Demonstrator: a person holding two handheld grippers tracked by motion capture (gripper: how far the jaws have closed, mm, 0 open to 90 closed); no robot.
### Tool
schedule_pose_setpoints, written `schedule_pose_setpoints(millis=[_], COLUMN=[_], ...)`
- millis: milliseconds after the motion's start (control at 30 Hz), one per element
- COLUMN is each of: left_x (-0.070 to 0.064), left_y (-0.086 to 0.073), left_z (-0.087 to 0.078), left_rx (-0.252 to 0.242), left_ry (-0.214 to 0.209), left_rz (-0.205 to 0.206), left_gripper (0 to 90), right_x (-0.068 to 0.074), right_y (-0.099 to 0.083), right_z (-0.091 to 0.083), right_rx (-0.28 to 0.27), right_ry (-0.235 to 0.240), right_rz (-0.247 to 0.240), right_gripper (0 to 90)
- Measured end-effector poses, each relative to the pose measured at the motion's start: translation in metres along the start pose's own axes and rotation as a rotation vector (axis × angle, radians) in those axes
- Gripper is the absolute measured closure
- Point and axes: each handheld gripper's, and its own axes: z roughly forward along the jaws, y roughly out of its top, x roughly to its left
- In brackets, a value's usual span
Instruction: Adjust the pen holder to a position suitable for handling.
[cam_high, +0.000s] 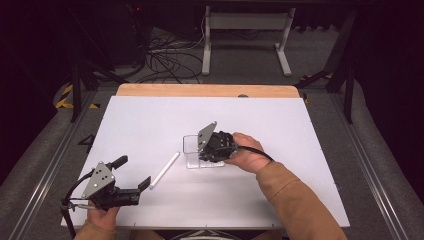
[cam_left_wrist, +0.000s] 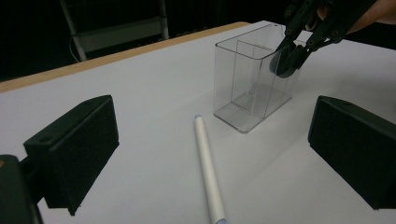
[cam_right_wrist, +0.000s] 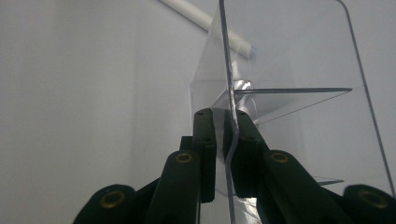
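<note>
— Where's the clear organizer (cam_high: 194, 150)?

— Near the middle of the white board (cam_high: 260, 200), upright. My right tongs (cam_right_wrist: 223, 122) are pinching its near wall at the rim, one jaw inside, one outside.

— How will it handle?

— Light, stiff and slick, I'd judge; thin plastic could crack or slip, so grip gently by the wall.

— And your left?

— My left tongs (cam_left_wrist: 210, 140) are spread wide near the front-left corner, facing the white pen (cam_left_wrist: 208, 168), which lies beside the organizer.
</note>
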Motion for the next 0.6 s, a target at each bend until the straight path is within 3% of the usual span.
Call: schedule_pose_setpoints(millis=[600], left_x=[-0.0004], left_y=[0.0014], left_z=[0.0035], left_rx=[0.007], left_ry=[-0.011], left_rz=[0.006], left_gripper=[2.6], right_x=[0.0018], right_y=[0.0037], right_z=[0.0022], right_rx=[0.000], right_ry=[-0.016], right_rz=[0.039], right_gripper=[82.7])
